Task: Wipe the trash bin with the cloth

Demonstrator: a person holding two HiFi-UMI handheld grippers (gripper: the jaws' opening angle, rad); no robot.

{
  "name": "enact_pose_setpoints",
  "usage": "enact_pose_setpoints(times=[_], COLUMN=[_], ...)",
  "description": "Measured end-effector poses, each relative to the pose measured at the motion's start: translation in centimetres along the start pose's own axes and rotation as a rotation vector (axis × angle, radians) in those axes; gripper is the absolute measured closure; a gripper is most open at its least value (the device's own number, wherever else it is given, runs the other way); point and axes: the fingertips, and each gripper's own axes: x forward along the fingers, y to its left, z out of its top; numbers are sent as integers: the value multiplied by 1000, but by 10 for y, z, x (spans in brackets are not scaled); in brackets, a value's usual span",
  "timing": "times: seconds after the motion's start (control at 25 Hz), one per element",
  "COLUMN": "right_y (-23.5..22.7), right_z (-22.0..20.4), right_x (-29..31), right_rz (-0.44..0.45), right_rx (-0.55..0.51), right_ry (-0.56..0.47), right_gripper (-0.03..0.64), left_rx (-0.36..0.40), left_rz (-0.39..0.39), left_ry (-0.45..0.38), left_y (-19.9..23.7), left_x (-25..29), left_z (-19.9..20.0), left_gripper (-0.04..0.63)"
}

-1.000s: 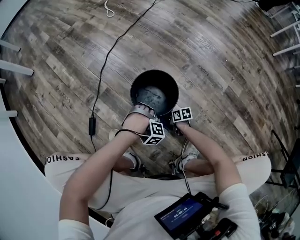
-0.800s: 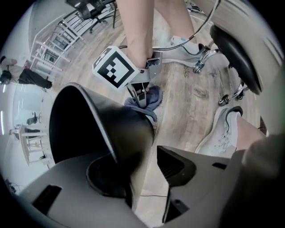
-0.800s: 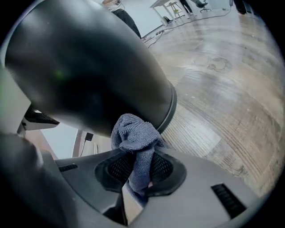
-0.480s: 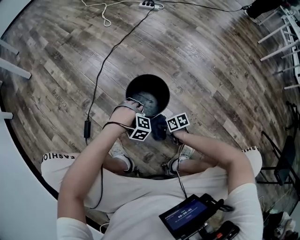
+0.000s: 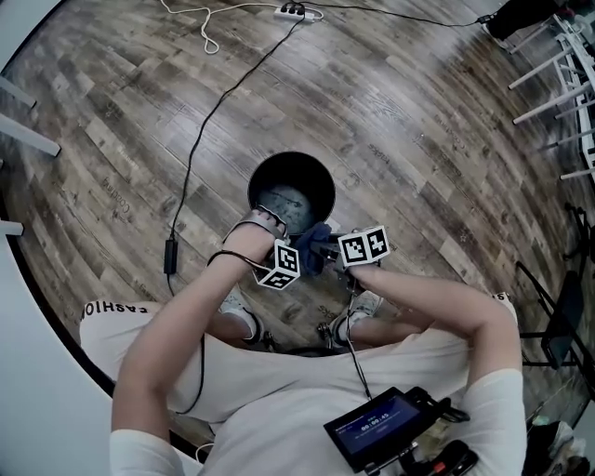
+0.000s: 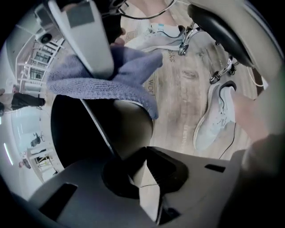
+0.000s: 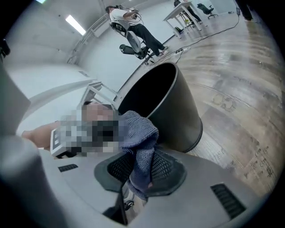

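The black trash bin [image 5: 292,191] stands on the wood floor in front of the seated person's feet. My left gripper [image 5: 271,219] points steeply down at the bin's near rim; its jaws have just been closing and now pinch the thin rim [image 6: 100,131] between the pads, as the left gripper view [image 6: 144,178] shows. My right gripper [image 5: 318,247] is shut on the blue cloth [image 5: 311,244], which hangs bunched from its jaws [image 7: 133,178] just outside the near rim. From the right gripper view the bin [image 7: 164,107] is ahead.
A black cable [image 5: 200,130] runs across the floor to a power strip [image 5: 293,11]. White shoes [image 5: 237,302] and a stool base [image 6: 222,31] sit close behind the bin. Table legs [image 5: 558,65] stand at the far right.
My right gripper has risen from low beside the bin, bringing the blue cloth into sight at the near rim. The left hand stays at the rim.
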Motion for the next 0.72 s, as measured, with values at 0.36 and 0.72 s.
enact_pose_setpoints(times=[0.36,0.72], right_y=[-93,-161], right_z=[-39,-71], right_x=[61,113], right_rz=[-86,-240], right_rx=[-74,-43], right_ry=[129,150], right_gripper=[540,540], left_rx=[-72,-146], left_rz=[-33,-45], left_ry=[9,2], left_y=[3,11], left_x=[-5,-6], left_z=[15,24], left_gripper=[545,548])
